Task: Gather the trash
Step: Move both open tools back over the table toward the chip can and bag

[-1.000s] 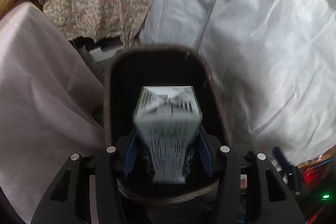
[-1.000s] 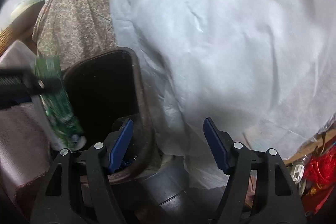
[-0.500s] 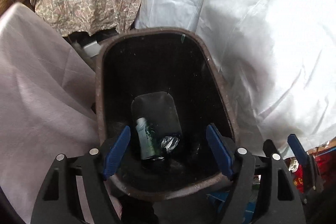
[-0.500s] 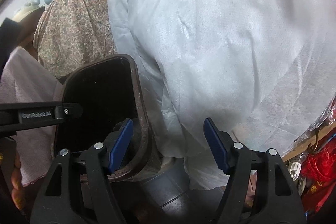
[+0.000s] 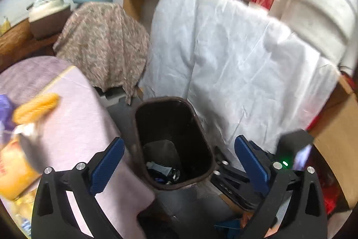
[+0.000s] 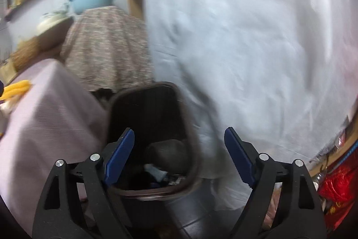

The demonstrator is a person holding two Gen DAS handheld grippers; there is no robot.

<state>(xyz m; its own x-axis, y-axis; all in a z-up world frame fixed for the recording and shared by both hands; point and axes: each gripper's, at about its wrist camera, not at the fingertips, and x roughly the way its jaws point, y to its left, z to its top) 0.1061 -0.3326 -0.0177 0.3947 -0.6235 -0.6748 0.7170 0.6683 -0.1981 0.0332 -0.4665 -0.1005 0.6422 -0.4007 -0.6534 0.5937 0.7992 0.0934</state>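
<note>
Both spread wide and holding nothing: left hand-held gripper (image 5: 177, 159) above the brown trash bin (image 5: 201, 127), right hand-held gripper (image 6: 179, 157) likewise. Discarded carton (image 5: 160, 168) lying at the bin's bottom, between the pink-covered worktop (image 5: 76, 127) and white sheet (image 5: 235, 59).

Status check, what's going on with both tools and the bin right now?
Left tool open, empty. Right tool open, empty. Trash lies inside bin. Nothing blocks the opening.
</note>
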